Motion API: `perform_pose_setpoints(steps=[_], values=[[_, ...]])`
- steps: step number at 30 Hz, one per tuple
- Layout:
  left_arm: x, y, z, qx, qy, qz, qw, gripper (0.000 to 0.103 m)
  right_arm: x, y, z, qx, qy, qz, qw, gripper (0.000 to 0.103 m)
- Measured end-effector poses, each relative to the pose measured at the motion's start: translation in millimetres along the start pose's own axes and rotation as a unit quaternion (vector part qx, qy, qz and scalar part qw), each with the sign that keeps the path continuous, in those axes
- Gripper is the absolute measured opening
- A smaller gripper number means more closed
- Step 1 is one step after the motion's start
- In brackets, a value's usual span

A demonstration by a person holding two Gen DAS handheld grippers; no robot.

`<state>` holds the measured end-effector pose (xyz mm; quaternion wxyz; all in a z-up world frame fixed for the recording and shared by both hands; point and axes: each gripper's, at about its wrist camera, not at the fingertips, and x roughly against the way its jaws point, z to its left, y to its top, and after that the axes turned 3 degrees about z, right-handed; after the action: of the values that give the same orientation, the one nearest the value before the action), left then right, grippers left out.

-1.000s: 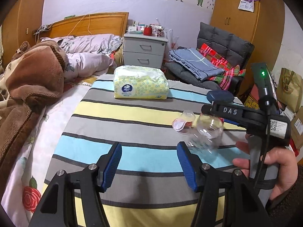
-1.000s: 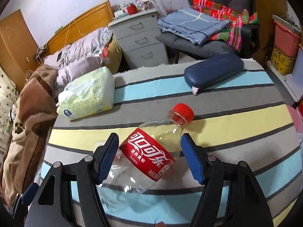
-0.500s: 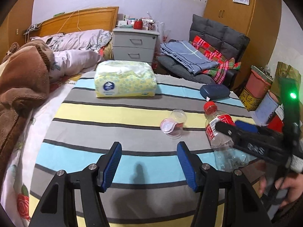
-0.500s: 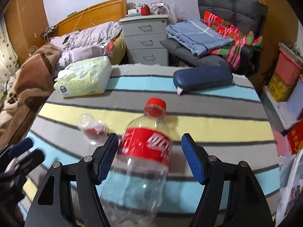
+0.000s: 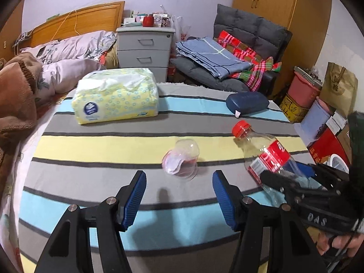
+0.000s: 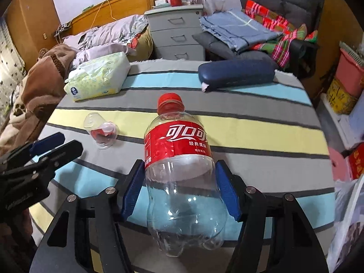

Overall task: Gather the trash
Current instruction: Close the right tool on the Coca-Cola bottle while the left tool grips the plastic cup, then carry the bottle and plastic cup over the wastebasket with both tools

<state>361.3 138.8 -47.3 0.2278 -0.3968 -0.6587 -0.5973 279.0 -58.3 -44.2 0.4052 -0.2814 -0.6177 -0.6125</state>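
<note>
My right gripper [image 6: 180, 191] is shut on an empty clear cola bottle [image 6: 179, 159] with a red label and red cap, holding it by its lower body above the striped table. The bottle [image 5: 261, 154] also shows at the right of the left wrist view. A small clear plastic cup [image 5: 182, 159] with a peeled lid lies on its side on the table, just ahead of my left gripper [image 5: 178, 193], which is open and empty. The cup [image 6: 101, 132] lies left of the bottle in the right wrist view.
A yellow tissue pack [image 5: 116, 97] and a dark blue case [image 5: 246, 102] lie at the table's far side on the striped cloth [image 5: 91, 143]. Beyond are a bed [image 5: 68, 52], a grey nightstand [image 5: 144, 45] and a chair with folded blankets [image 5: 227, 56]. Boxes and bags stand at the right [image 5: 318, 95].
My right gripper closed on the bottle and lifted it, swinging it back to the right. My left gripper moved forward toward the cup and stays open.
</note>
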Motion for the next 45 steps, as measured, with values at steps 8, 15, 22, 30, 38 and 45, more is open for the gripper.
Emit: perform_pose_setpoints(steps=[8,15,22,30,38,45], values=[[-19.9,8.4,-6.9,0.000,0.025,-0.007,0.9997,0.060,5.6,-8.2,-13.8,-0.017,0.018,-0.020,0.999,0.064],[-38.7,13.1,-15.5,-0.010,0.057,-0.008,0.9983,0.048,6.0,-9.8,-18.6,-0.021,0.033,-0.021,0.999,0.064],[-44.5,13.8,-21.7,-0.016,0.051,-0.004,0.9986,0.031,6.0,-11.3,-21.3,-0.019,0.040,-0.027,0.999,0.064],[-29.3,9.5,-28.0,-0.025,0.055,-0.020,0.9980,0.030,8.3,-13.4,-23.2,-0.016,0.039,-0.032,0.999,0.064],[4.5,0.0,-44.3,-0.027,0.041,-0.036,0.9982,0.030,27.0,-20.5,-30.3,-0.030,0.043,-0.049,0.997,0.064],[39.6,-12.3,-75.6,-0.043,0.026,-0.056,0.9972,0.030,54.0,-30.5,-42.8,-0.047,0.038,-0.069,0.996,0.064]])
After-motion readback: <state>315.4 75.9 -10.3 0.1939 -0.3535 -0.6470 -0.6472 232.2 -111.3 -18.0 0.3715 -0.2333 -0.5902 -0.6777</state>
